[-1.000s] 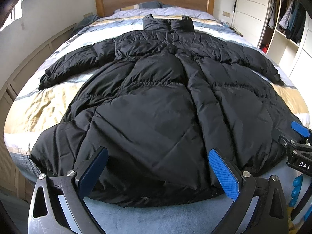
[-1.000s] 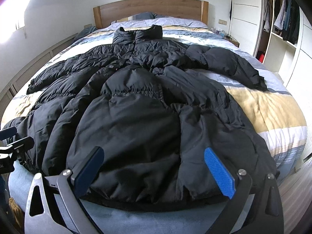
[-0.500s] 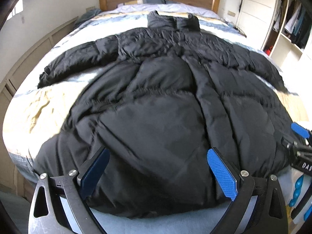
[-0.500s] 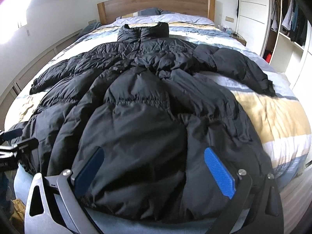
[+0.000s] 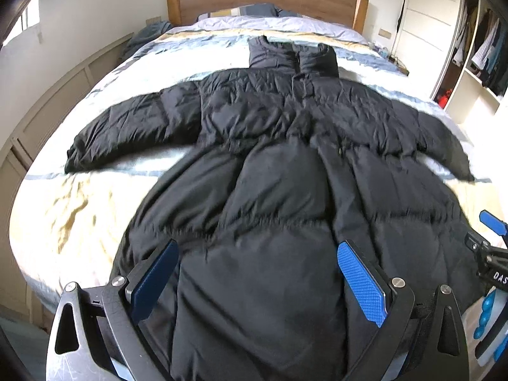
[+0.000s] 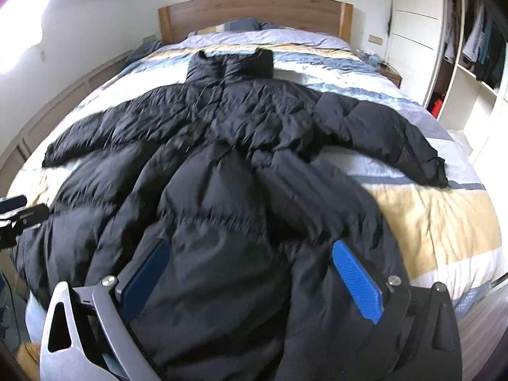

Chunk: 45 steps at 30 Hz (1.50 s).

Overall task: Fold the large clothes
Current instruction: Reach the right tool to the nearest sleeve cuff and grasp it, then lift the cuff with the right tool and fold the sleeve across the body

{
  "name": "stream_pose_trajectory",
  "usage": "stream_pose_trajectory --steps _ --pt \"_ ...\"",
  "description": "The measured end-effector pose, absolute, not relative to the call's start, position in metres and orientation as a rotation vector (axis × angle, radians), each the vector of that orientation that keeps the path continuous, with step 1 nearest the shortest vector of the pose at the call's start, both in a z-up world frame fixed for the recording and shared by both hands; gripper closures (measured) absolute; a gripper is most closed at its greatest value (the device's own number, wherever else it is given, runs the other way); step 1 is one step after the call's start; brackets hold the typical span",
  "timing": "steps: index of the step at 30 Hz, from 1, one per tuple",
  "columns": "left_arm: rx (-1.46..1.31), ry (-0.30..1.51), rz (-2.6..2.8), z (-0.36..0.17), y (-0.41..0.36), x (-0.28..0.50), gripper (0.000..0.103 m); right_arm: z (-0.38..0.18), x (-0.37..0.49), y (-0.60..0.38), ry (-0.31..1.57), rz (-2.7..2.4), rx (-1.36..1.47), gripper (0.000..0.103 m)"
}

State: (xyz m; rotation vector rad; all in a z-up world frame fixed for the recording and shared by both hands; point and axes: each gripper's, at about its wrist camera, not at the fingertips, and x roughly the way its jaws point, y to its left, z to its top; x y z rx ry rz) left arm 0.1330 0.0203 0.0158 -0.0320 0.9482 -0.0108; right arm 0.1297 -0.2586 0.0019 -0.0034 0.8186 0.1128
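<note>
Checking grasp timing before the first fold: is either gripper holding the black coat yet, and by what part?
Nothing is held. The left gripper and right gripper are both open over the hem end of the black puffer coat, fingers spread wide.

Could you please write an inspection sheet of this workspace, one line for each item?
Surface: bed with a striped cover; a bare blue strip lies at its near edge.
Job's things: black padded coat lies spread flat, collar toward the headboard, both sleeves out to the sides, not yet folded.
Clutter: pillows at the head; nothing else seen on the bed.
Grippers: left gripper is open over the coat's hem; right gripper is open over the hem too. Neither grips cloth.
Cables: nothing seen.
Surroundings: open wardrobe with hanging clothes on the right, panelled wall on the left.
</note>
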Motion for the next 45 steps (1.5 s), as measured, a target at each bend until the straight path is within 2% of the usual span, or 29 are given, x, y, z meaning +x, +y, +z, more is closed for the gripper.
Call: stream_pose_trajectory --steps 8,13,20,32,39,45 --pt "-0.004 0.868 -0.006 0.050 0.012 0.184 0.004 0.025 0.193 -0.293 0.774 0.028 0.064 0.000" --pt "0.037 0.839 0.015 0.056 0.002 0.212 0.004 0.015 0.238 -0.332 0.792 -0.037 0.148 0.000" --pt "0.052 0.885 0.028 0.036 -0.007 0.243 0.004 -0.026 0.286 -0.393 0.859 -0.137 0.280 0.000" --pt "0.076 0.977 0.023 -0.007 -0.023 0.283 0.004 -0.092 0.310 -0.490 0.886 -0.238 0.604 0.000" --pt "0.067 1.025 0.039 -0.027 -0.016 0.290 0.004 -0.125 0.307 -0.546 0.826 -0.230 0.865 0.000" --pt "0.070 1.066 0.060 -0.040 -0.010 0.292 0.004 -0.144 0.304 -0.587 0.697 -0.187 1.083 0.001"
